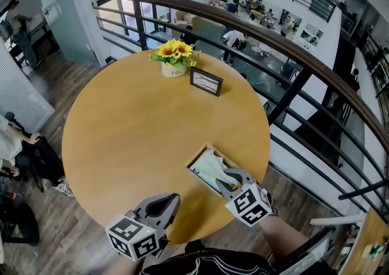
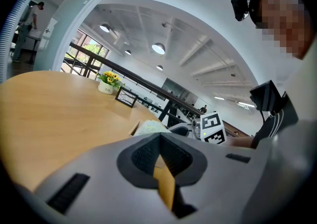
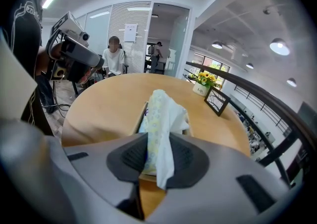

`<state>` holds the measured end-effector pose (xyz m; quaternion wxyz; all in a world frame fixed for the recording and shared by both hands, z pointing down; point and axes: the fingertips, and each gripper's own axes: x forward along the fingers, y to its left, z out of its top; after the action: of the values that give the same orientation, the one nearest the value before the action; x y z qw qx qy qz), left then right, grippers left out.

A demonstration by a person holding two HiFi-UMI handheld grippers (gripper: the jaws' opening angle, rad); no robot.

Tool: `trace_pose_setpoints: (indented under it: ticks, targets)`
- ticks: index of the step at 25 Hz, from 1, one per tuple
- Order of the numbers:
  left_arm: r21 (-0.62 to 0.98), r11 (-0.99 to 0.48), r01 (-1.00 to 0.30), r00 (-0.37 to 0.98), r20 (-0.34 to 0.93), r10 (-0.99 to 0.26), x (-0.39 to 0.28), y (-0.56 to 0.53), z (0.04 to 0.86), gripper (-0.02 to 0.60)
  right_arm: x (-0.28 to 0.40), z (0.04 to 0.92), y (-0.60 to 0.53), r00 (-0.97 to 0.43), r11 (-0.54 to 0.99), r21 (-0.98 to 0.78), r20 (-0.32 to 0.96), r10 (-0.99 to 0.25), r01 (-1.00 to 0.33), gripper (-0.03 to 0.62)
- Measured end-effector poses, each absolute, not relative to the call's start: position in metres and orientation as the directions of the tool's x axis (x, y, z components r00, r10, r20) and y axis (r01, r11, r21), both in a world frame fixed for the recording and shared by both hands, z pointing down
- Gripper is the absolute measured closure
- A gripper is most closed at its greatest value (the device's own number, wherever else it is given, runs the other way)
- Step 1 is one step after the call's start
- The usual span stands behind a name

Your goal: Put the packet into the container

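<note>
1. Packet (image 1: 213, 170), pale, soft and printed with small flowers, lies mostly inside the shallow wooden container (image 1: 196, 157) at the lower right of the head view, close to the near edge of the round table (image 1: 140, 128). Its near end rises out of the box.
2. That raised end is pinched between the pads of the right gripper (image 1: 231, 181). In the right gripper view the packet (image 3: 161, 114) fills the gap between the jaws, and a white flap hangs below them. That tool is clenched on the packet.
3. At the lower left, the left gripper (image 1: 167, 202) hangs over the table edge, well apart from the container, its jaws drawn together on nothing.
4. To my eye, the step in hand is settling the packet down and letting go. Done well, that means:
   - lowering the pinched end until it lies below the rim;
   - keeping it in line with the container's long side, so no corner rides up on a wall;
   - spreading the jaws fully before lifting away, since the loose flap could catch on a pad and drag the packet back out.
5. The container looks light and sits near the table edge, so a sideways tug might slide it. A straight, gentle descent seems safest.
6. The sunflower pot (image 1: 174, 68) and picture frame (image 1: 206, 81), in the upper middle, are well away from the work.
</note>
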<state>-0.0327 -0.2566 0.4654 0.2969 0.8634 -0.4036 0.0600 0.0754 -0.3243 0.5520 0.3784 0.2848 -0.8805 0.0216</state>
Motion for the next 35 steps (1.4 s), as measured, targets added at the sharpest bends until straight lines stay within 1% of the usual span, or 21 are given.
trace_pose_setpoints:
  ticks: [10,14,18,23,28,33,35]
  targets:
    - [0.463,-0.502,-0.73,0.669,0.336,-0.663,-0.034,-0.257,0.464,0.575,0.073,0.57,-0.332,-0.526,0.842,0.151,0.72,-0.452,-0.517,0.508]
    - [0.467,-0.496,-0.733,0.666,0.34,-0.664,-0.038,-0.255,0.465,0.575,0.074,0.577,-0.332,-0.514,0.854,0.125,0.751,-0.414,-0.505,0.508]
    - [0.471,-0.495,-0.731,0.668,0.342,-0.661,-0.04,-0.251,0.466,0.575,0.073,0.578,-0.333,-0.505,0.85,0.119,0.759,-0.411,-0.513,0.508]
    - [0.473,-0.499,-0.726,0.673,0.342,-0.656,-0.042,-0.248,0.467,0.575,0.072,0.585,-0.331,-0.493,0.856,0.088,0.785,-0.375,-0.51,0.507]
    - [0.474,-0.5,-0.725,0.675,0.344,-0.652,-0.046,-0.244,0.466,0.575,0.071,0.588,-0.336,-0.506,0.829,0.042,0.774,-0.38,-0.557,0.507]
    - [0.471,-0.511,-0.719,0.684,0.348,-0.641,-0.047,-0.241,0.464,0.575,0.072,0.591,-0.336,-0.501,0.815,0.032,0.775,-0.385,-0.578,0.482]
    - [0.47,-0.514,-0.718,0.686,0.346,-0.64,-0.049,-0.24,0.462,0.575,0.071,0.592,-0.337,-0.497,0.814,0.036,0.775,-0.389,-0.58,0.458]
